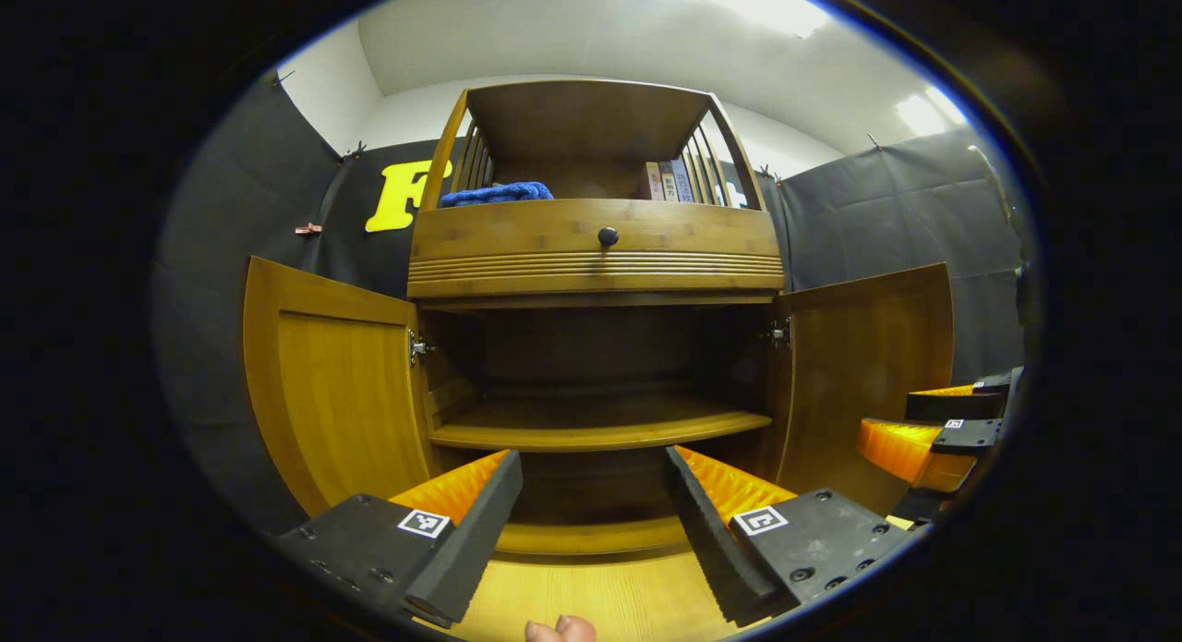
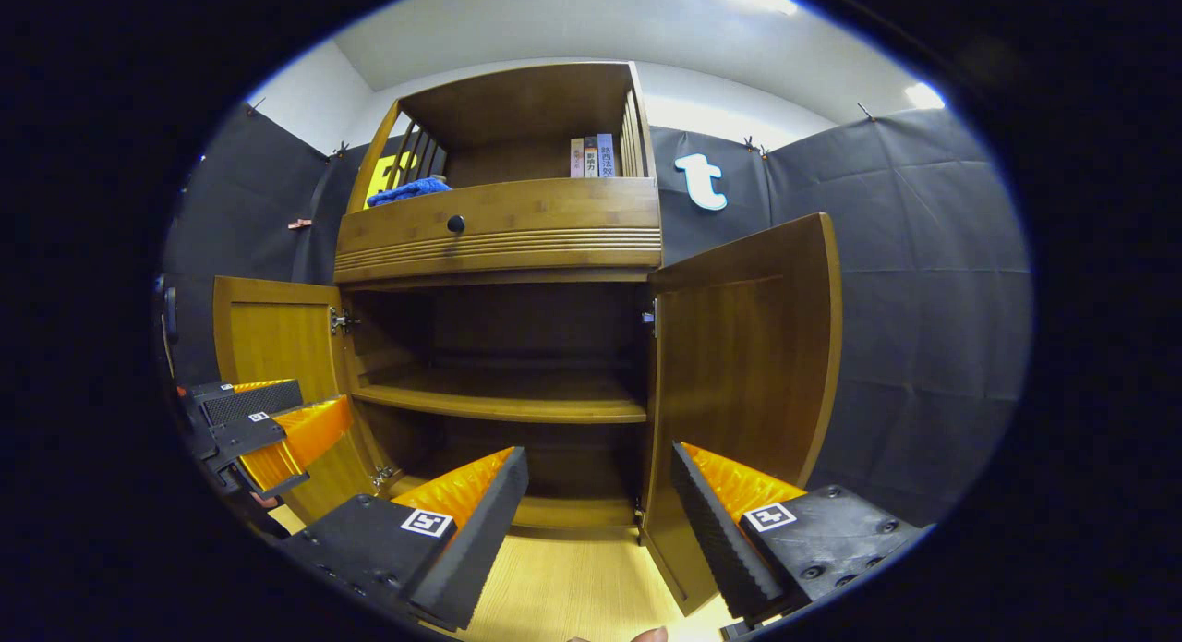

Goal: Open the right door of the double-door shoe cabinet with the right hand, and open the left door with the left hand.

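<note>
left door (image 1: pixel 332 383) and right door (image 2: pixel 739 365) are swung open; nothing seems left. left gripper (image 1: pixel 591 517) and right gripper (image 2: pixel 596 522) are held apart, empty.

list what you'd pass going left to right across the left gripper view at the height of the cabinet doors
Left door, swung open → left hinge → open cabinet interior with its shelf → right hinge → right door, swung open → the right gripper at the far edge.
</note>
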Available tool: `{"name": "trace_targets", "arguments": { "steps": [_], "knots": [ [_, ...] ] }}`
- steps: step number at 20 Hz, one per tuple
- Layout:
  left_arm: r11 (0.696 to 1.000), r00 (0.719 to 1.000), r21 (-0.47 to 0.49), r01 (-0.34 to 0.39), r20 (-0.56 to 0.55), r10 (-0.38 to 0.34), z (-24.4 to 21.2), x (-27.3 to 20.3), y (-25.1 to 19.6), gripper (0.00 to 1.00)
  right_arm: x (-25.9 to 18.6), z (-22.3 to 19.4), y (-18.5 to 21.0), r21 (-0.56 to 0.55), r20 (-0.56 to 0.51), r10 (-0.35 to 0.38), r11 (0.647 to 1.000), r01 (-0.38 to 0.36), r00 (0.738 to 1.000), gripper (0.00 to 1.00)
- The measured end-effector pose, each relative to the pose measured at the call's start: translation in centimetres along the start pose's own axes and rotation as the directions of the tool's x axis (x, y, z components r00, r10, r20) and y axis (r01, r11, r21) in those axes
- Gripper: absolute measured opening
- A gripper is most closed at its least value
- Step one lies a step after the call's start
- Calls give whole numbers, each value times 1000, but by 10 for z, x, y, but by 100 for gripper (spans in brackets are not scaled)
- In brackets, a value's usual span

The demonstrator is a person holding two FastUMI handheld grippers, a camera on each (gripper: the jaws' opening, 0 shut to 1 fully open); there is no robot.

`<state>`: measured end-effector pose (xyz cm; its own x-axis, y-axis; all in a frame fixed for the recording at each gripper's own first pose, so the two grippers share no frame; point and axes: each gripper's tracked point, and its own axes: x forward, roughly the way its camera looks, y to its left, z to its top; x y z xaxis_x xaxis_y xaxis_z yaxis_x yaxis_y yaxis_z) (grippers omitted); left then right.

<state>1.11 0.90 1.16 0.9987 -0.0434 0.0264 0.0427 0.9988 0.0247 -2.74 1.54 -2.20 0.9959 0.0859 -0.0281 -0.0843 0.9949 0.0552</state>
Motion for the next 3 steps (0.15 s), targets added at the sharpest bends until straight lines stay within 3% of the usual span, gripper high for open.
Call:
{"name": "trace_targets", "arguments": {
  "steps": [3],
  "knots": [
    [1000,1000,-5,-3,2,3,1,-2,1,96,-3,0,-1,-2,1,2,1000,-2,1000,98]
  ]
}}
